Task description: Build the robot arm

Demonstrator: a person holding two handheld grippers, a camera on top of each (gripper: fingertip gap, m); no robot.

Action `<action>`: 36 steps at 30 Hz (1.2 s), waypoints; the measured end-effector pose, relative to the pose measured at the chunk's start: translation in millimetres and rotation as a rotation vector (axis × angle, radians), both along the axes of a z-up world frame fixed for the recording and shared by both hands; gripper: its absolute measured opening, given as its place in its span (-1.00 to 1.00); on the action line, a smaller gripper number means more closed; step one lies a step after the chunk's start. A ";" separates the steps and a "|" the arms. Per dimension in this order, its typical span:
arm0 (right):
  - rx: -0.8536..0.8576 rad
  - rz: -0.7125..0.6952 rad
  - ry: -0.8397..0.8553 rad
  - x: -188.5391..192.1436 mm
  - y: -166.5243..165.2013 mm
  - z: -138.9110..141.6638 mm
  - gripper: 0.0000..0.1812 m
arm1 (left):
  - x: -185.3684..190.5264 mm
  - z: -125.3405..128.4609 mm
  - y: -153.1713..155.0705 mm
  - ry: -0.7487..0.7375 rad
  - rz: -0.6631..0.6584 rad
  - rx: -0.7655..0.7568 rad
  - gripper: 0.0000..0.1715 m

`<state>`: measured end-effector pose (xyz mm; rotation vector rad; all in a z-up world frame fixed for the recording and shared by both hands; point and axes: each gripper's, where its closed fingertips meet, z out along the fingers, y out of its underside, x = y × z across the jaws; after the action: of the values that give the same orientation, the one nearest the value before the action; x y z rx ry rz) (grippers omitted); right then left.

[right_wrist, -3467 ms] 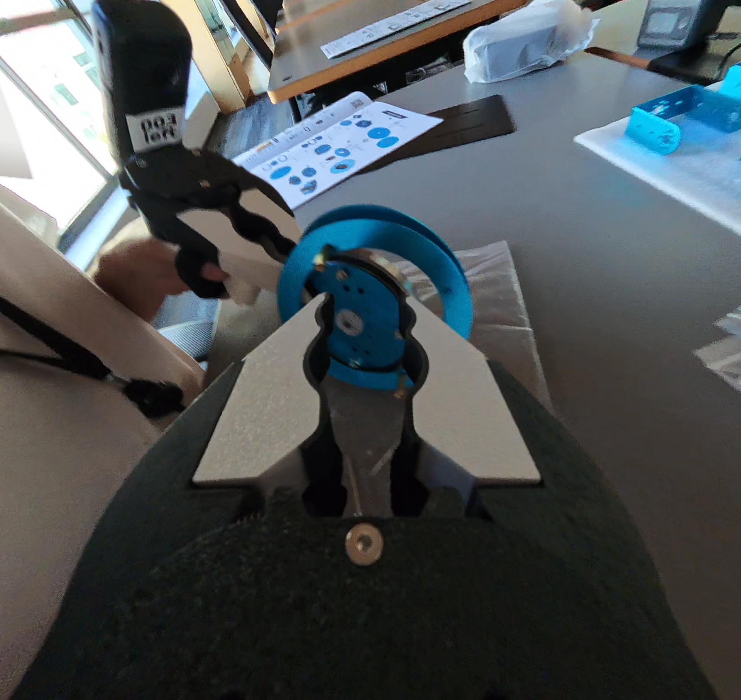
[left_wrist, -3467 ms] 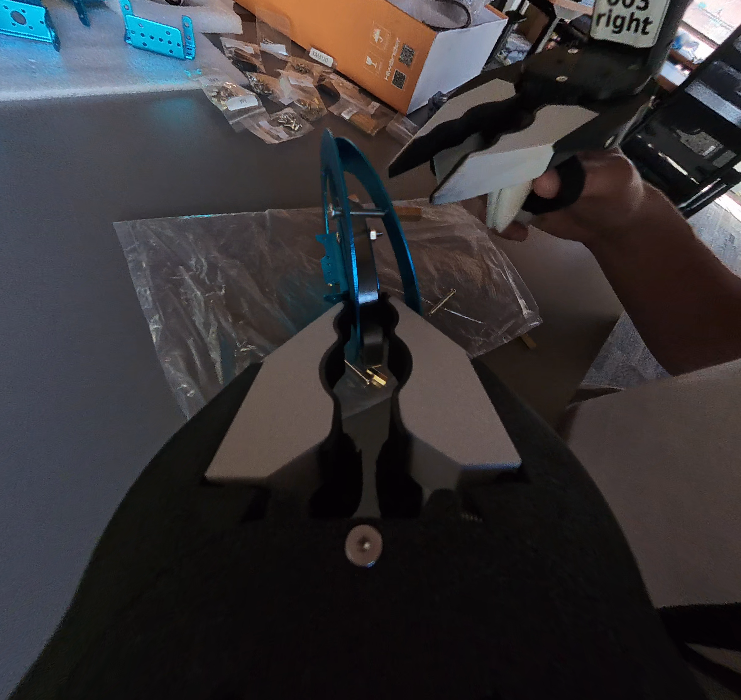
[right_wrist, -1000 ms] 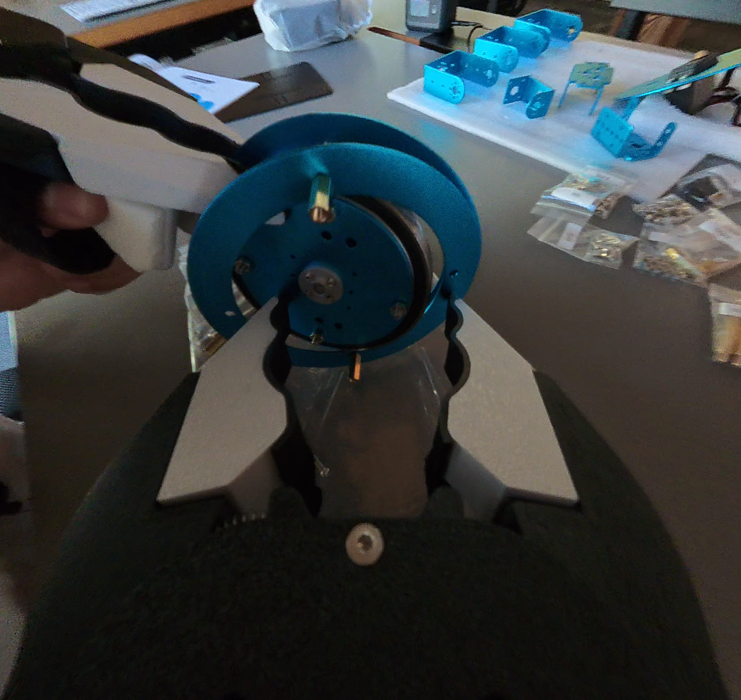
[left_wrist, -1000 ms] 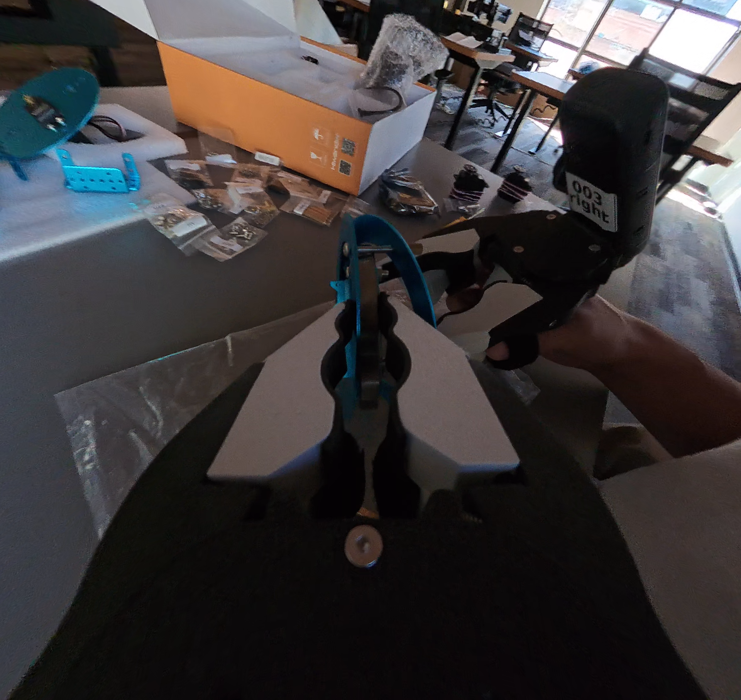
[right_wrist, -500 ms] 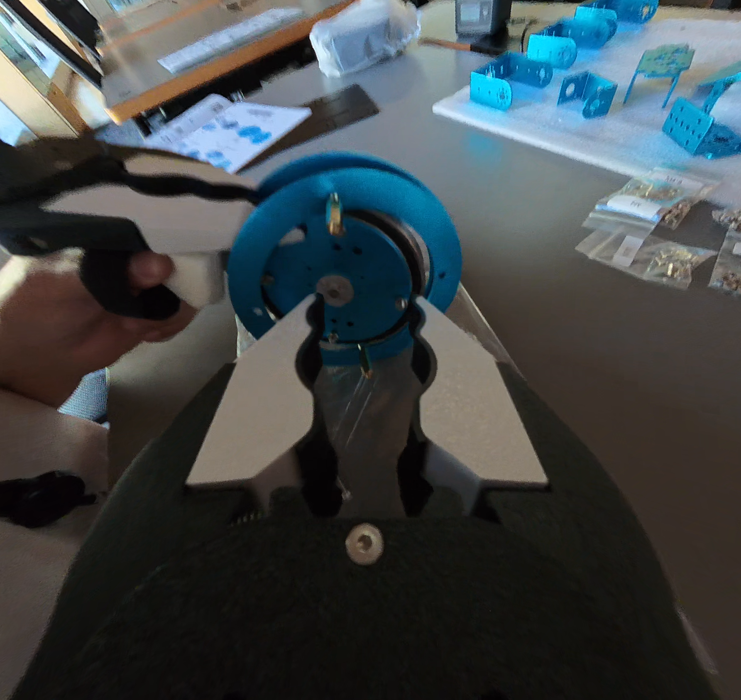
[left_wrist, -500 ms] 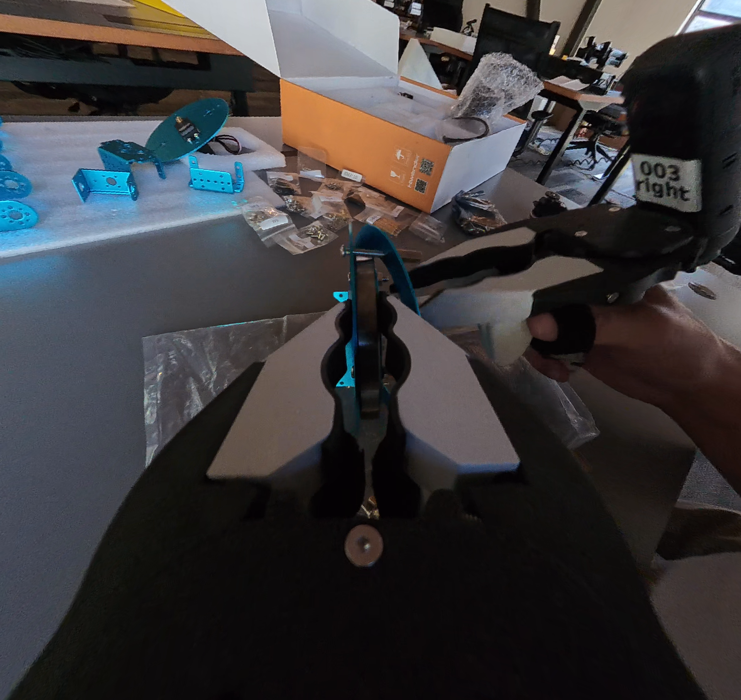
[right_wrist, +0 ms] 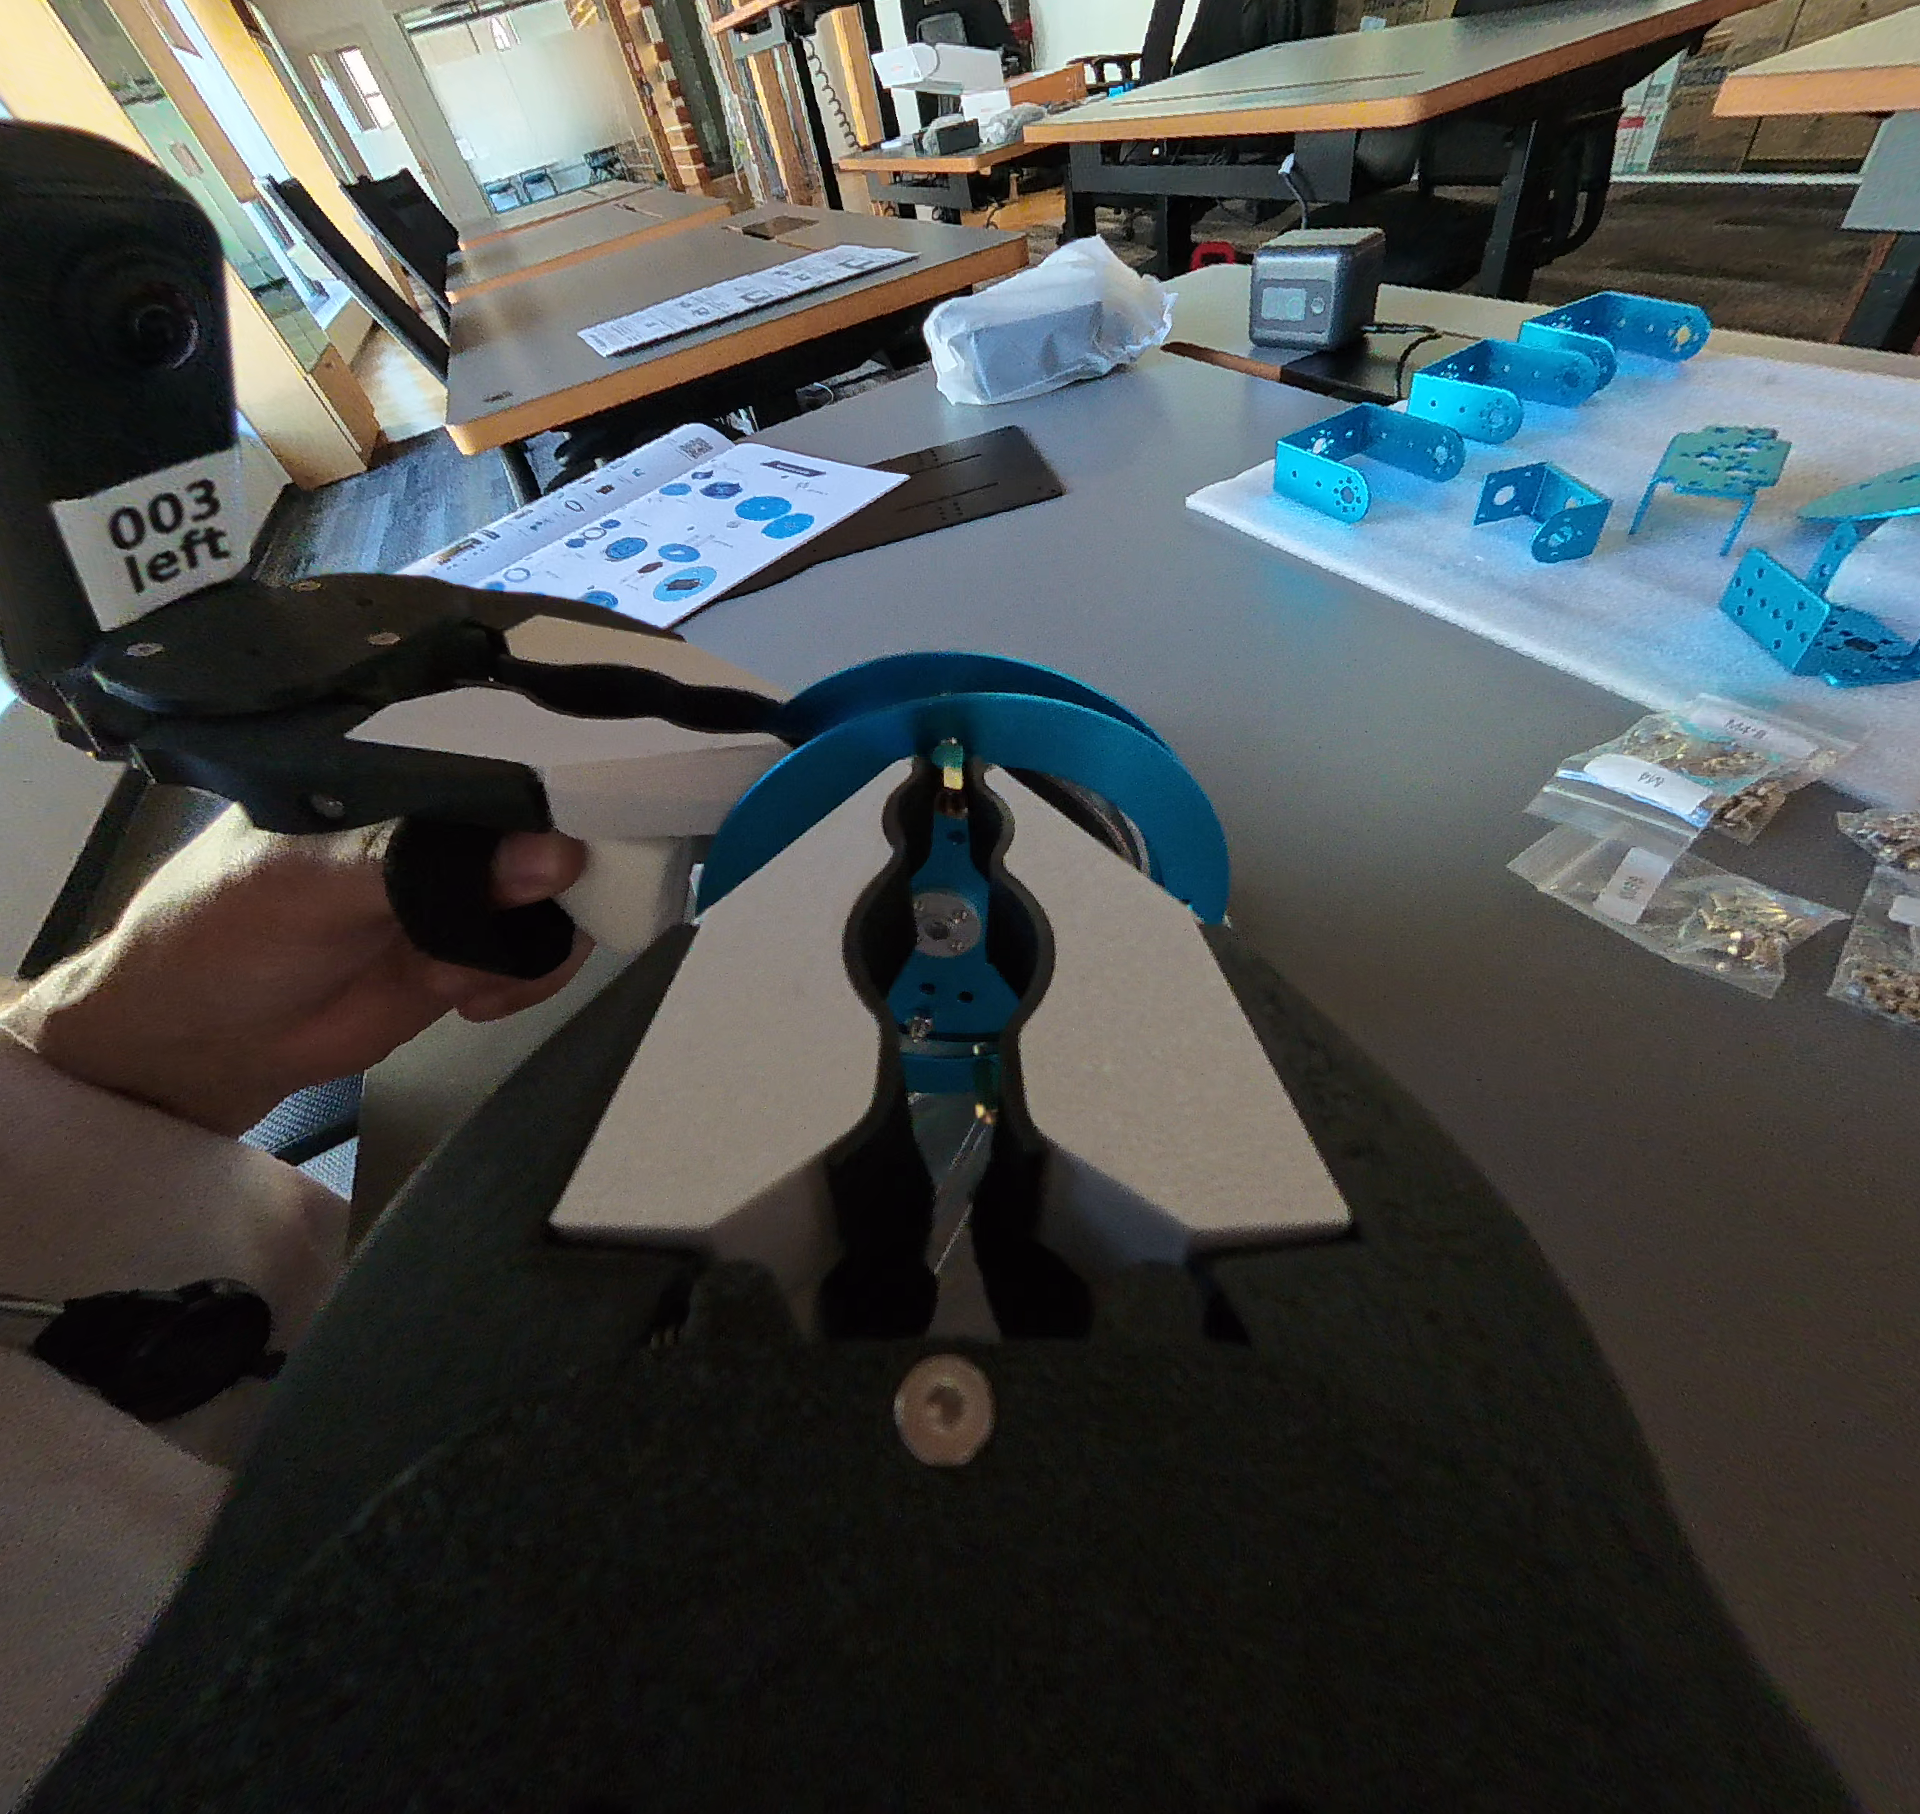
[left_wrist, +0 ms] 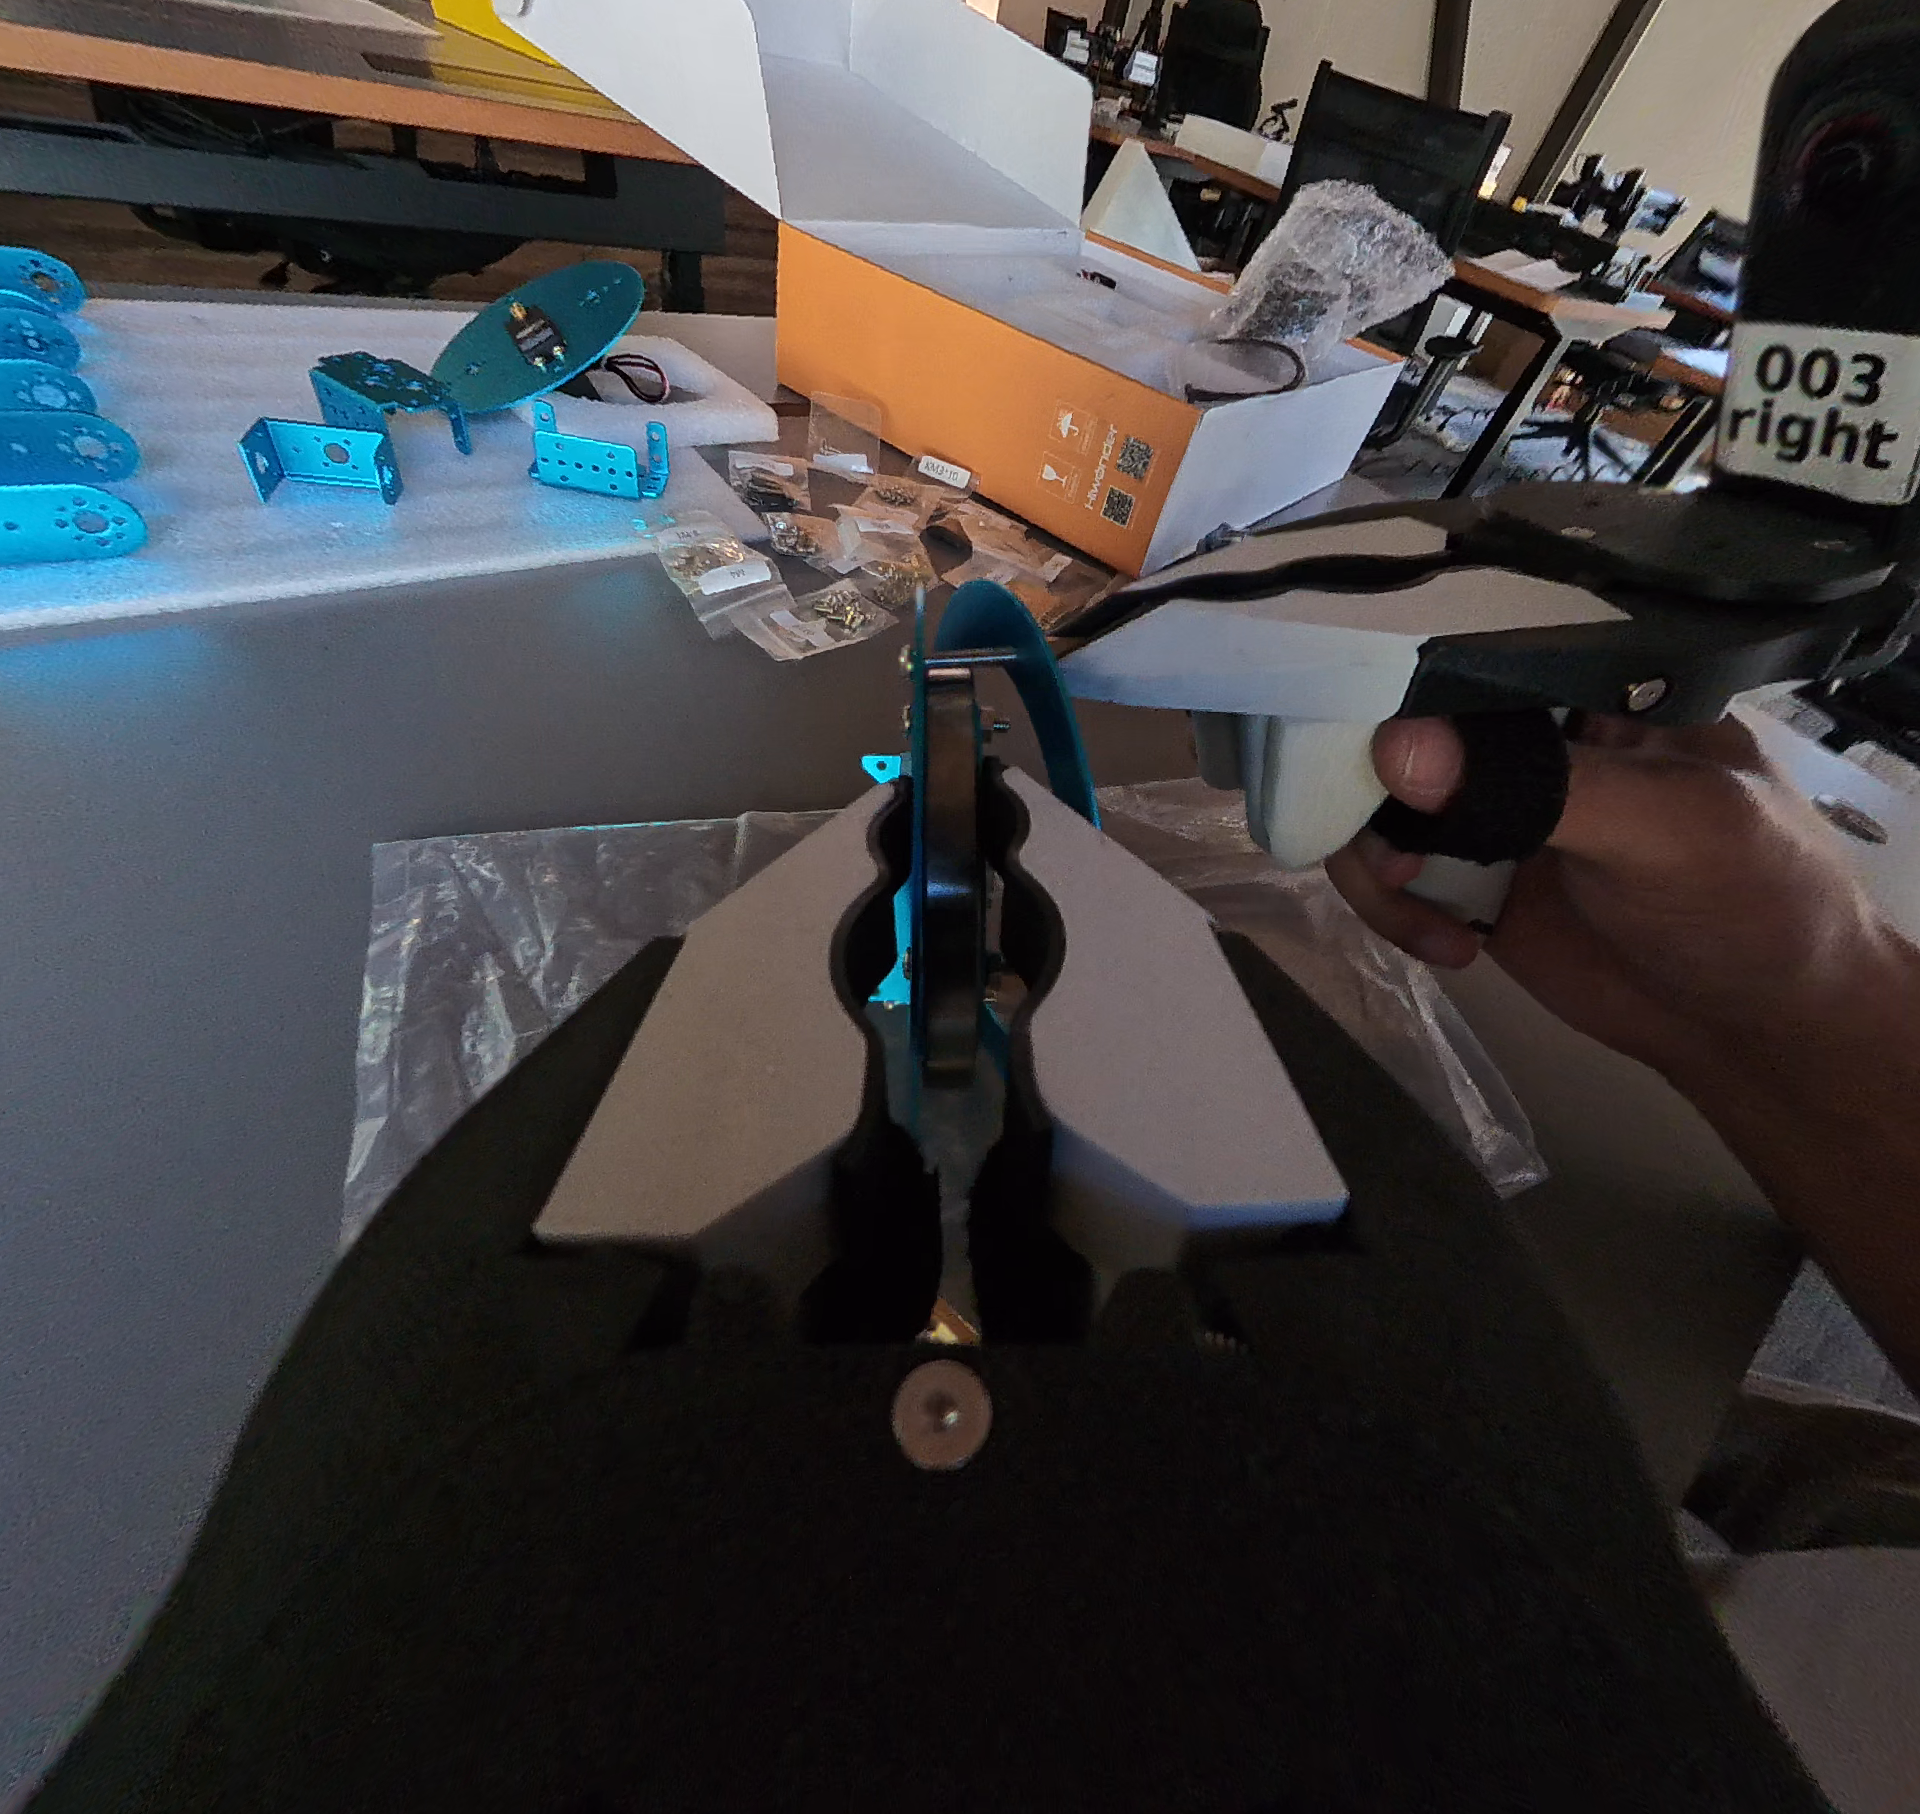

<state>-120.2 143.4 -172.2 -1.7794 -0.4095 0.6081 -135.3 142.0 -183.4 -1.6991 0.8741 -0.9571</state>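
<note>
Blue metal wheel assembly (left_wrist: 940, 891) is pinched by both the left hand-held gripper (left_wrist: 948, 819) and right hand-held gripper (right_wrist: 948, 829) above a plastic bag (left_wrist: 540, 923) on the counter (left_wrist: 260, 777)

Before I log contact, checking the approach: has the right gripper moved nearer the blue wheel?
Yes. The right gripper came left onto the blue wheel, at its rim.

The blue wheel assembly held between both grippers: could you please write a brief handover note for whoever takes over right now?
Left gripper: shut on the rim of the blue wheel assembly, holding it on edge above the clear plastic bag on the grey table.
Right gripper: shut at the assembly's top rim, by a brass standoff.
Nearby: small hardware bags; blue brackets on white foam.
</note>
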 end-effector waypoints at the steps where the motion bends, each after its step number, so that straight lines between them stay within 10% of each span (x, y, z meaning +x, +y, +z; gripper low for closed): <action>1: 0.001 -0.001 -0.003 0.6 0.5 0.7 -0.96 | -0.1 0.2 0.0 -0.014 0.001 -0.016 -0.85; 13: -0.060 0.123 0.155 -1.8 6.5 6.3 -0.96 | -5.3 7.7 -13.2 -0.001 -0.112 0.018 -0.69; 23: -0.136 0.189 0.220 -3.4 12.6 6.1 -0.96 | -2.6 26.8 13.2 0.345 -0.574 0.442 -0.72; 36: -0.142 0.198 0.282 6.4 14.4 8.0 -0.96 | 20.4 14.8 13.8 0.578 -1.033 0.424 -0.76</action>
<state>-113.9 157.8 -164.2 -1.7653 -0.3558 1.0359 -114.9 155.7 -168.6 -1.0972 2.2826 -0.7954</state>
